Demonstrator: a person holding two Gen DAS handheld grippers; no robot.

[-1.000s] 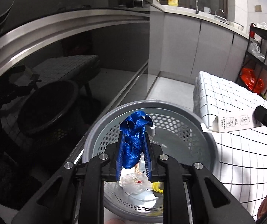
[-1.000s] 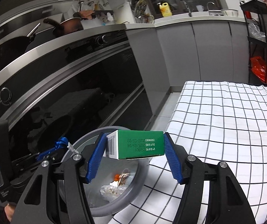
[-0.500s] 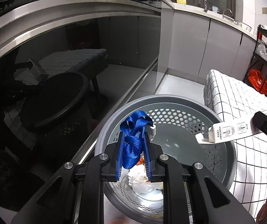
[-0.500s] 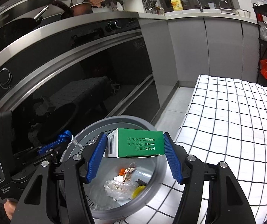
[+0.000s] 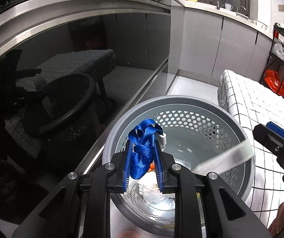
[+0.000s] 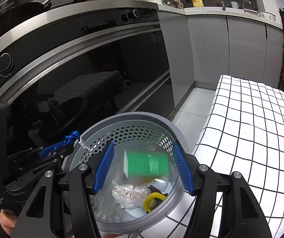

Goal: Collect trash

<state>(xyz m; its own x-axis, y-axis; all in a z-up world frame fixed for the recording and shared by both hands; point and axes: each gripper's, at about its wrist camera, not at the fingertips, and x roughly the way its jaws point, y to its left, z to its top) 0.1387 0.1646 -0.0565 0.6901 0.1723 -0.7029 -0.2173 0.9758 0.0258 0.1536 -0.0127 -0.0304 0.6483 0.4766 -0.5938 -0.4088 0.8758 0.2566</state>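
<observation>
A grey perforated trash basket point(image 5: 239, 127) point(image 6: 167, 124) stands on the floor beside the table. My left gripper point(image 5: 142, 154) is shut on a bunched blue strap point(image 5: 142, 144) and holds it over the basket's near rim; it also shows in the right wrist view point(image 6: 62, 145). My right gripper point(image 6: 142, 164) is open above the basket. The green box point(image 6: 147, 165) is free of the pads and blurred, falling inside the basket; in the left wrist view it is a pale streak point(image 5: 223, 158). A clear bag point(image 6: 130, 195) and a yellow ring point(image 6: 152, 200) lie at the bottom.
A dark glass oven front point(image 6: 82, 83) rises just behind the basket. A table with a black-and-white checked cloth point(image 6: 251, 127) is on the right. Grey cabinets point(image 6: 241, 49) and a black rack with an orange bag point(image 5: 274, 81) stand farther back.
My right gripper has opened and let go of the green box, which now drops into the basket. Both grippers have moved closer over the basket. The left still holds the strap.
</observation>
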